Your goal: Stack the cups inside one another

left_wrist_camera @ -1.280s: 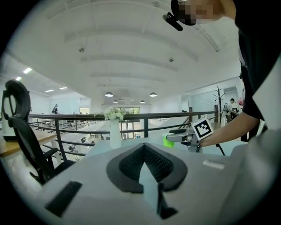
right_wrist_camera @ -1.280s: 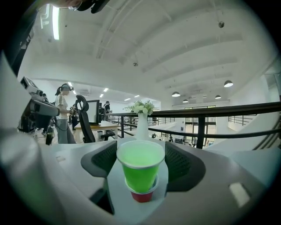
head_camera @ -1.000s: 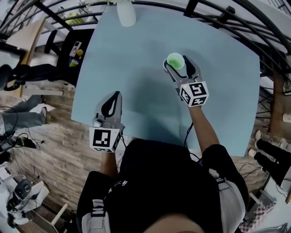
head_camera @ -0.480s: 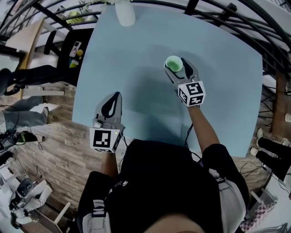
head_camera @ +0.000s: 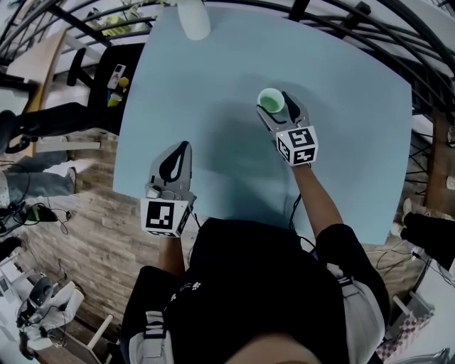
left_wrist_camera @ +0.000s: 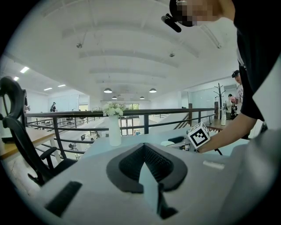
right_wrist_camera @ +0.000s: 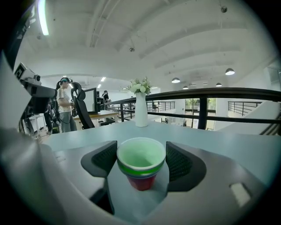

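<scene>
A nested stack of cups point(head_camera: 271, 102), green on top and red at the bottom, stands on the pale blue table point(head_camera: 213, 85) right of the middle. My right gripper point(head_camera: 274, 103) has its jaws against both sides of the green rim, shut on the stack. In the right gripper view the cup stack point(right_wrist_camera: 141, 163) fills the gap between the right gripper point(right_wrist_camera: 141, 159) pads, its red base on the table. My left gripper point(head_camera: 182, 148) rests near the table's near left edge, shut and empty. Its pads meet in the left gripper view point(left_wrist_camera: 144, 151).
A white vase point(head_camera: 192, 20) with flowers stands at the table's far edge, also seen as a vase point(right_wrist_camera: 141, 112) ahead of the right gripper. A black railing point(head_camera: 341, 18) runs behind the table. An office chair point(head_camera: 92, 71) and a desk are off to the left.
The cup stack sits slightly closer to the right gripper's marker cube and looks a little lower than a second ago. The left gripper has not moved.
</scene>
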Motion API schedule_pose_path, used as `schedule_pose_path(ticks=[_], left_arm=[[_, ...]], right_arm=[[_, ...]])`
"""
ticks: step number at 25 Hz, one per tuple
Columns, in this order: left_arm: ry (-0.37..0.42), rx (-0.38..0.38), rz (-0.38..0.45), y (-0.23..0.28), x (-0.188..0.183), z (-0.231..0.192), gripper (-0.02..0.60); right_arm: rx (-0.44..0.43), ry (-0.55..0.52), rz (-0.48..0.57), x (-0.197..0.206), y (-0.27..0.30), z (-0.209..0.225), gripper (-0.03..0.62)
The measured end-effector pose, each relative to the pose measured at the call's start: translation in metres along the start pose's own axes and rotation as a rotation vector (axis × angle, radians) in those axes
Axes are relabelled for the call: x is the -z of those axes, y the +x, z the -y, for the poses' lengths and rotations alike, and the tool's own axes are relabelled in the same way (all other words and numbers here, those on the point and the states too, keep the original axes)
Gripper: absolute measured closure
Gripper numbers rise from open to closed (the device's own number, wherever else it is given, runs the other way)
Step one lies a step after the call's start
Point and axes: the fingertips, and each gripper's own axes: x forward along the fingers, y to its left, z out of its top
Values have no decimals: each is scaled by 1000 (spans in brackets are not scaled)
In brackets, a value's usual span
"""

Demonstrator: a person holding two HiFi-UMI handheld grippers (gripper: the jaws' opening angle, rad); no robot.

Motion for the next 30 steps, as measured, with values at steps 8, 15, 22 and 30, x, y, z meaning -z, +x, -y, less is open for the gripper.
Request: schedule_pose_path(ticks=[8, 15, 22, 30], left_arm=[[13, 13, 5, 2, -2, 2, 588], [23, 28, 26, 0, -10, 5, 588], [47, 93, 77, 4, -26, 20, 588], [76, 211, 129, 14, -46, 68, 588]], right_arm=[[-19, 39, 28, -5, -2, 0, 227], [10, 44, 117, -35, -23, 1, 290], [80, 64, 232, -70, -70, 4, 506], [122, 92, 301, -84, -144, -4, 585]])
